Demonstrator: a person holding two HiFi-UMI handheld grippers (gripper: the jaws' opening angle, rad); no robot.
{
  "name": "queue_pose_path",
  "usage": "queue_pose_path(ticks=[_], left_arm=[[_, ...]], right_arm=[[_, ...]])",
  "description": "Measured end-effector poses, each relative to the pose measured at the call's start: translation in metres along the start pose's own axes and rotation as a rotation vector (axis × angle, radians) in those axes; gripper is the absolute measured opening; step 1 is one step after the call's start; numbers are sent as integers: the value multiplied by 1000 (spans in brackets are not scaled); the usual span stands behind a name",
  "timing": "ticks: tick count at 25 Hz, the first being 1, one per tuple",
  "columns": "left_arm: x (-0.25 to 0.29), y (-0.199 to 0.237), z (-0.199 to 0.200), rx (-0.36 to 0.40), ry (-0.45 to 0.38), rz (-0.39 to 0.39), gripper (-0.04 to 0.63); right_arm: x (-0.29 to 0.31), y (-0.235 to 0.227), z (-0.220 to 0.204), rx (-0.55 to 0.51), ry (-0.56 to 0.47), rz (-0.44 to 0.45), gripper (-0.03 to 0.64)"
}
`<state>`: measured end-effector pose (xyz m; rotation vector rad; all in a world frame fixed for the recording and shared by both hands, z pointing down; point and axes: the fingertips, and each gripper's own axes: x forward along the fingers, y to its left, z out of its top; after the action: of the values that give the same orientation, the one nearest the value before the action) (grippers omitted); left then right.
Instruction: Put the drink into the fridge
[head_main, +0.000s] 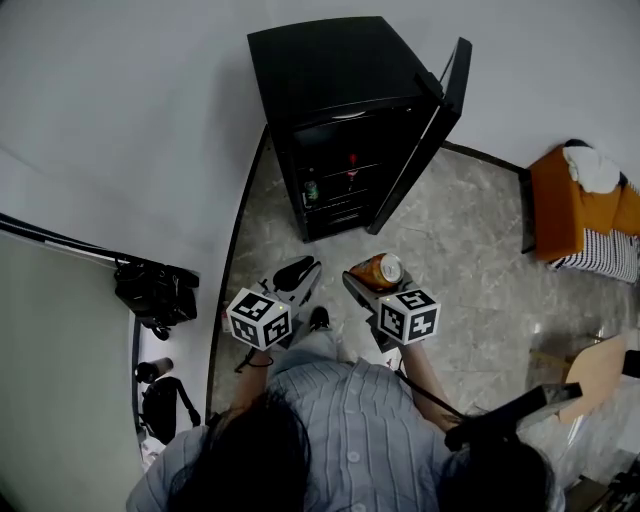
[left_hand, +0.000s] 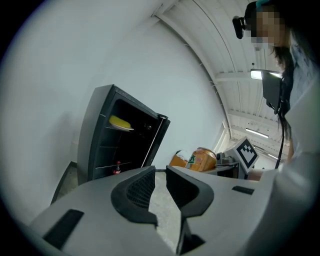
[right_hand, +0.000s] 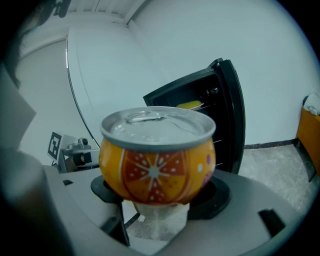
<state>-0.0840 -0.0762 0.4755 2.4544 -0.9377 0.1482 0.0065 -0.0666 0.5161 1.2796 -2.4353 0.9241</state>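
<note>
While the orange drink can (right_hand: 157, 160) sits clamped between the jaws of my right gripper (head_main: 368, 283), it is well short of the fridge (head_main: 335, 90), whose door (head_main: 435, 120) stands open to the right. I judge this to be the carry step: can in hand, not yet shelved. My left gripper (left_hand: 160, 187) has its jaws nearly together, with a narrow gap between them and nothing in it. Next I'd need to move forward and bring the can in level onto a free stretch of shelf. A red bottle (head_main: 351, 160) and a green can (head_main: 311, 190) sit on shelves, and something yellow (left_hand: 120, 122) lies on the top one, so I'd aim for bare shelf beside them. The door edge crowds the right of the approach, the wall (head_main: 130, 120) is near on the left, and the floor (head_main: 470, 260) between looks open
</note>
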Motion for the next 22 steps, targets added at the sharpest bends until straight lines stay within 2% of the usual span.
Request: queue_pose_path(ticks=[6,11,22], left_arm=[[14,25,9,-3,29,-43,74],[23,43,16,24,54,-79,74],[36,68,24,2,62,-83,74]], right_arm=[[27,-4,15,9,-3,-27,334],[46,-6,28,21,-31,-46,334],[67,-16,39,23,-12,-62,334]])
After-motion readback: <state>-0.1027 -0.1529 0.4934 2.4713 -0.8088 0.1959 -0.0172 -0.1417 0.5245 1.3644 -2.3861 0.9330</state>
